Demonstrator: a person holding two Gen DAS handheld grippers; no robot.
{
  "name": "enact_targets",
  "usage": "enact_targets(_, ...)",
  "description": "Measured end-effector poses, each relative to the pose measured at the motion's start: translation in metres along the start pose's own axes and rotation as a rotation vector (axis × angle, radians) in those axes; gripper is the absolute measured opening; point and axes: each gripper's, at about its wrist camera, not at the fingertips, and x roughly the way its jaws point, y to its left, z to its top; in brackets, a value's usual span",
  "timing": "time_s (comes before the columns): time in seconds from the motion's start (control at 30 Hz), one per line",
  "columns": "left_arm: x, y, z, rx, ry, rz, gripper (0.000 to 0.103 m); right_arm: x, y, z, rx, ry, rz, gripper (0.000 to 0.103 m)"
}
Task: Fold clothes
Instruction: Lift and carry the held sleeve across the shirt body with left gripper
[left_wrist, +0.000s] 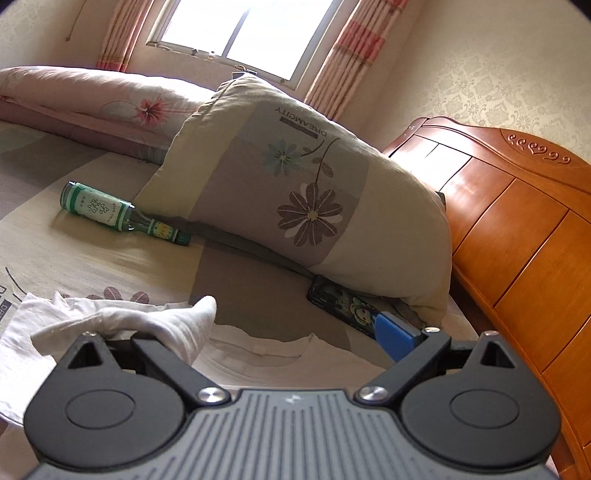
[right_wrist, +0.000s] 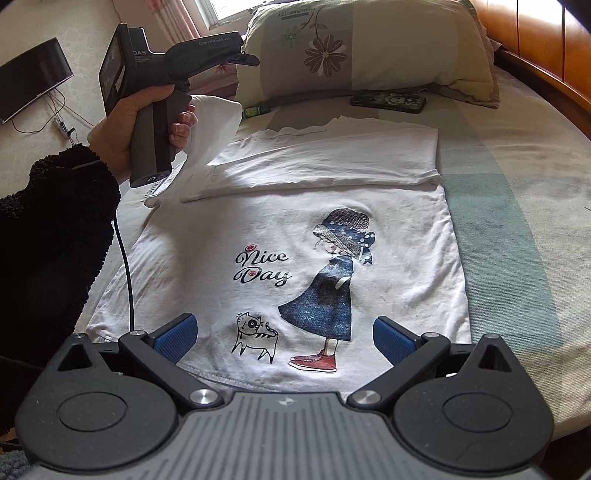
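A: Left wrist view first. What does the left gripper (left_wrist: 291, 332) have?

B: Its fingers stand wide apart. A white sleeve (left_wrist: 155, 321) is draped over the finger at nine o'clock, but whether it is pinched I cannot tell. The blue pad (left_wrist: 397, 338) at three o'clock is bare.

A: And around it?

B: A bed (left_wrist: 92, 254) with a patterned sheet, a flowered pillow (left_wrist: 295, 192) at twelve o'clock, a green bottle (left_wrist: 122, 214) lying at ten, a phone (left_wrist: 347, 302) under the pillow's edge, a wooden headboard (left_wrist: 517, 236) at three.

A: Right wrist view?

B: The right gripper (right_wrist: 284, 339) is wide open and empty, above the hem of the T-shirt (right_wrist: 303, 258), which lies flat on the bed, one sleeve already folded across the chest. A hand (right_wrist: 125, 122) holds the other gripper at ten o'clock.

A: How will it handle?

B: Probably light, limp cotton that sags and creases. Best pinched at the hem corners or side seams.
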Motion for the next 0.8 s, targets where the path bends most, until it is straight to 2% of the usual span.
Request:
enact_targets(0.47,0.033,-0.041,-0.028,0.082,0.058,-0.041,0.096,0.008,-0.02,-0.004,0.049,0.02,-0.014,0.103)
enact_targets(0.8,0.044,-0.07,-0.057,0.209,0.102,-0.077,0.096,0.015,-0.022,-0.005,0.061,0.032,-0.013,0.103)
